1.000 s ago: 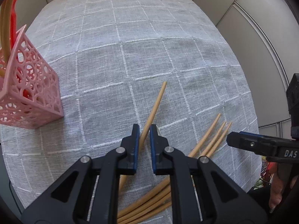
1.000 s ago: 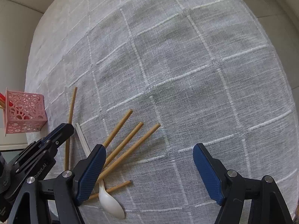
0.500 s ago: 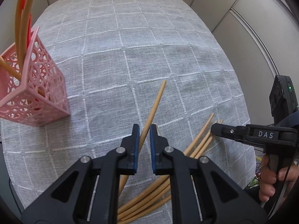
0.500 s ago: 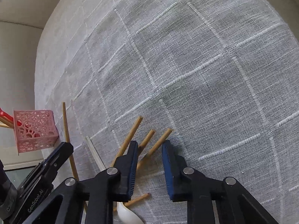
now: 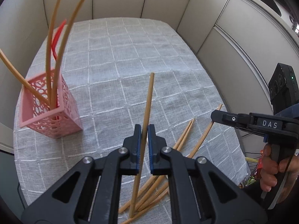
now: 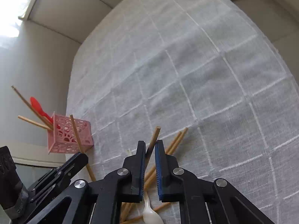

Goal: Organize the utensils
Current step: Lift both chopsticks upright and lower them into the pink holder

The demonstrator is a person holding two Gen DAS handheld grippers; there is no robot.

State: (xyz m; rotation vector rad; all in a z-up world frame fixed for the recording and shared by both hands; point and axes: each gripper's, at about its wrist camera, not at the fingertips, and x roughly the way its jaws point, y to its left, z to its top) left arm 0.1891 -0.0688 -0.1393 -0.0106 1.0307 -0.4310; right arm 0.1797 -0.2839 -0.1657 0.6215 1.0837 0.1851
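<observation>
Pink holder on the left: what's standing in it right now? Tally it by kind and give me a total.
Wooden chopsticks: 3
Red spoon: 1
Total: 4

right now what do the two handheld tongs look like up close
Both are black plastic with silver screws at the joints and blue ribbed pads. The left tongs and right tongs look identical. Seen side-on, the right one carries white "DAS" lettering, a pistol handle and a black camera block with a green light.
</observation>
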